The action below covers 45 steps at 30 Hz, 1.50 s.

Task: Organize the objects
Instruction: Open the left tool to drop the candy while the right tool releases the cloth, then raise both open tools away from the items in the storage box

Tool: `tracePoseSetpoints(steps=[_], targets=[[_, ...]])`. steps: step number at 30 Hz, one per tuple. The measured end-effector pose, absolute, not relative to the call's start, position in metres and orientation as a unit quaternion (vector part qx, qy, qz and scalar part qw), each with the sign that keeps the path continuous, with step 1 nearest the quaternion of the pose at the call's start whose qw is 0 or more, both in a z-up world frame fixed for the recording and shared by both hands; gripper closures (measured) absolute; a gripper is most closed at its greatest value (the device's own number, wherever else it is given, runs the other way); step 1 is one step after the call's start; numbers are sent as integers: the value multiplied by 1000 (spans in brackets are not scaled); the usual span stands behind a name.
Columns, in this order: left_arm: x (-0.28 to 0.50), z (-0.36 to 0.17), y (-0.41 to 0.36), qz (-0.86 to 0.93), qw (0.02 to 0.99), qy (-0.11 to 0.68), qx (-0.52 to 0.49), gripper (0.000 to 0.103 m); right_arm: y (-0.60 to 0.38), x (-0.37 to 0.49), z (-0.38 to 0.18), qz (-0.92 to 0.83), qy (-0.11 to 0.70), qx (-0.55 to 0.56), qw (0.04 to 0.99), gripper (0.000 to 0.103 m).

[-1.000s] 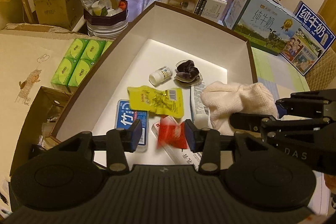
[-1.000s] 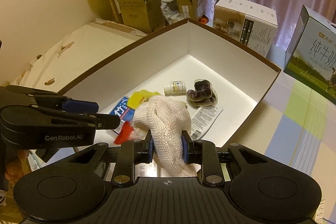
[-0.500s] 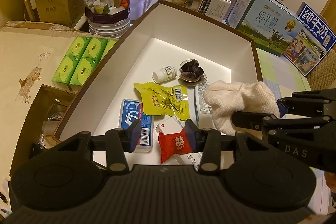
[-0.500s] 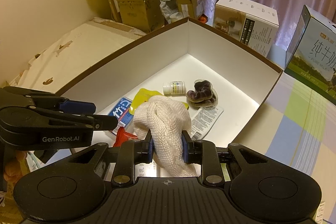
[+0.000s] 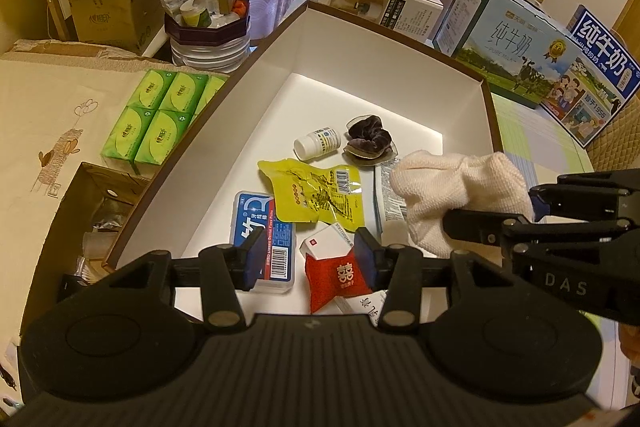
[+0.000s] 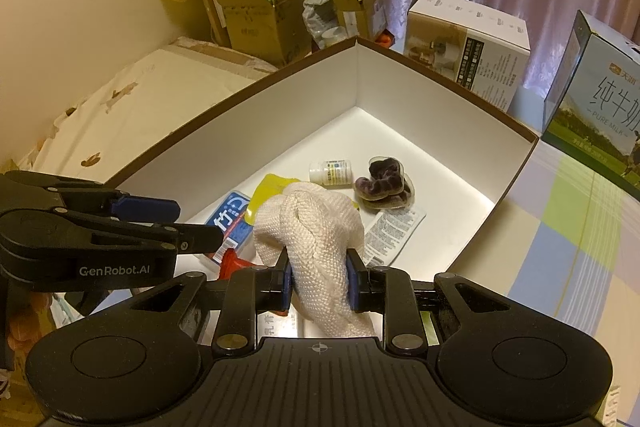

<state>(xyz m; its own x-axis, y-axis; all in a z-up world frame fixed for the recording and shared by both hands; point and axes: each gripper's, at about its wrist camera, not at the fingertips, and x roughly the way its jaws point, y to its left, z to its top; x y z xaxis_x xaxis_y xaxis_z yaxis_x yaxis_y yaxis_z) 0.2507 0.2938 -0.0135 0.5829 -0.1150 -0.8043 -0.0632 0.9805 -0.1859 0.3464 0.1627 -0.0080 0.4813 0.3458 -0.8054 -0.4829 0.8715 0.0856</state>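
Right wrist: left gripper [image 6: 176, 223] reads "GenRobot.AI", milk carton [image 6: 596, 115] "PURE MILK".

Warm, dim indoor light; the white box floor [image 5: 360, 107] glares brightest at its far end. Fisheye edges bend and darken; focus stays sharp.

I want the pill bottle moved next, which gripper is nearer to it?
Roughly level, perhaps right. The right gripper, shut on the towel, hangs short of the pill bottle; the left gripper, open above the red packet, is also short.
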Motion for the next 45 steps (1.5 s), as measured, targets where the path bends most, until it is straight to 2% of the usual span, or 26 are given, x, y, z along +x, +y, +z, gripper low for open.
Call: tracePoseSetpoints(steps=[7,9,11,14,27,35,45], targets=[[251,-14,299,-12,884,456,-98,56,159,350,-2,243,414,-45,876,80],[251,-13,299,-9,885,455,-98,52,157,352,1,241,403,-29,883,74],[251,-13,297,-8,886,454,-98,51,156,352,5,241,393,-26,887,63],[251,-13,296,-5,886,454,-98,47,156,353,7,242,393,-33,887,56],[250,-12,293,3,886,454,-98,35,146,349,-4,229,419,-37,878,48],[246,-9,292,8,888,450,-97,25,144,342,-3,225,420,-36,879,42],[237,3,288,13,893,441,-92,20,139,330,3,225,413,-30,882,36]])
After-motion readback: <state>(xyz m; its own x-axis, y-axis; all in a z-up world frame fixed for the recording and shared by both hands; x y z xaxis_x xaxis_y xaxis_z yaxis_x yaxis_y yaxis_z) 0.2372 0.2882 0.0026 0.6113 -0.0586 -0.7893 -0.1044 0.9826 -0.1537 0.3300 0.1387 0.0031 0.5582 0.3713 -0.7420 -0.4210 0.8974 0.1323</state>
